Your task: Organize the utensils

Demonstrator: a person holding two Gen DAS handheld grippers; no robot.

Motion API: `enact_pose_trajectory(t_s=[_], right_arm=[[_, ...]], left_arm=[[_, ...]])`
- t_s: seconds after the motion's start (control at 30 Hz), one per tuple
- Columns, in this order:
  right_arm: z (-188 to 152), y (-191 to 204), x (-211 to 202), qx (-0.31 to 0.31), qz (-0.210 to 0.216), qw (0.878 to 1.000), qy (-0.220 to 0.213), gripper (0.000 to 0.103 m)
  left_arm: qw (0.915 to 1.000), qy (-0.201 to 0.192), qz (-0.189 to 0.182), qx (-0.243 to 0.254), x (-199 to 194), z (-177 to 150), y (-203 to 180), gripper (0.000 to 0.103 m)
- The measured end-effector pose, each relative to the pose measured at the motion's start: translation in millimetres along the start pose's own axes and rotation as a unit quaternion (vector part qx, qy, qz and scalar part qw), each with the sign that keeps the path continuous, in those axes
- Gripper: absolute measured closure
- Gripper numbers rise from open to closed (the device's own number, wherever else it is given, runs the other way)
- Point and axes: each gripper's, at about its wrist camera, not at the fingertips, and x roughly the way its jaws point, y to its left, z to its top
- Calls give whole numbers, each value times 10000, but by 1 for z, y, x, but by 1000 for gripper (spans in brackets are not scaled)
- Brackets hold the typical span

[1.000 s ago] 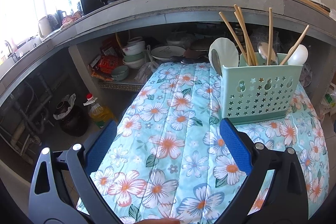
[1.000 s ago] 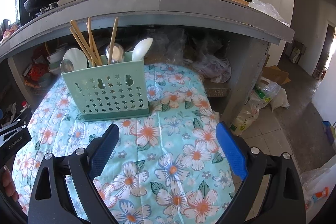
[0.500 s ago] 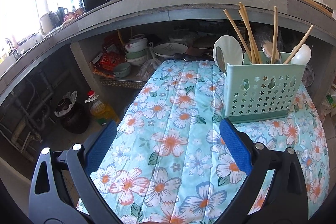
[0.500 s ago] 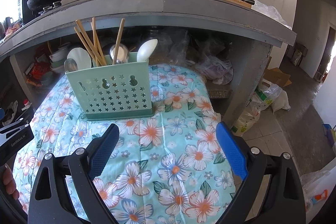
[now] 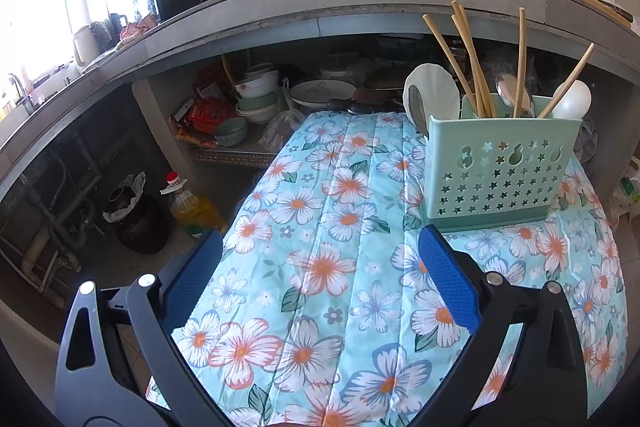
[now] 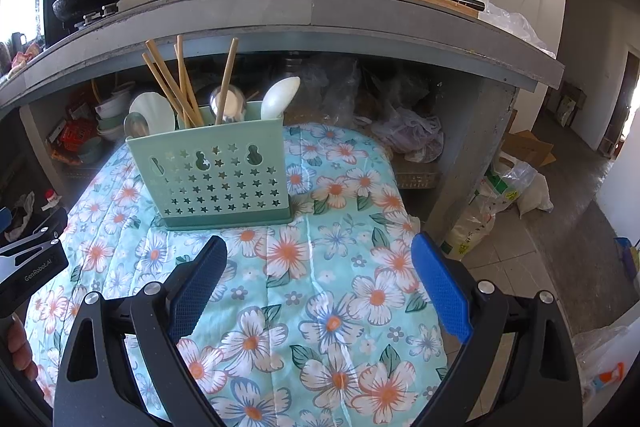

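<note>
The utensil holder (image 5: 498, 169), a mint-green perforated caddy, stands upright on the floral-clothed surface (image 5: 320, 267) near its far edge, just below the concrete counter (image 6: 312, 11). Wooden chopsticks (image 5: 470, 67), metal spoons (image 6: 229, 103) and white spoons (image 6: 280, 95) stick up from it. Left tool (image 5: 320, 259) and right tool (image 6: 318, 269) both hang released, jaws wide and holding nothing, above the cloth.

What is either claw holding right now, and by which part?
Nothing is held. The left claw and the right claw are both open over the floral cloth, short of the green utensil caddy.
</note>
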Motion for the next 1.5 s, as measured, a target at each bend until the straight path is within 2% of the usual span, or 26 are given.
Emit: enact_pose_trajectory(t_s=[1.5], right_arm=[[-1, -1, -5, 2, 20, 10000, -32, 12]], left_arm=[[10000, 10, -8, 0, 1, 0, 0, 9]])
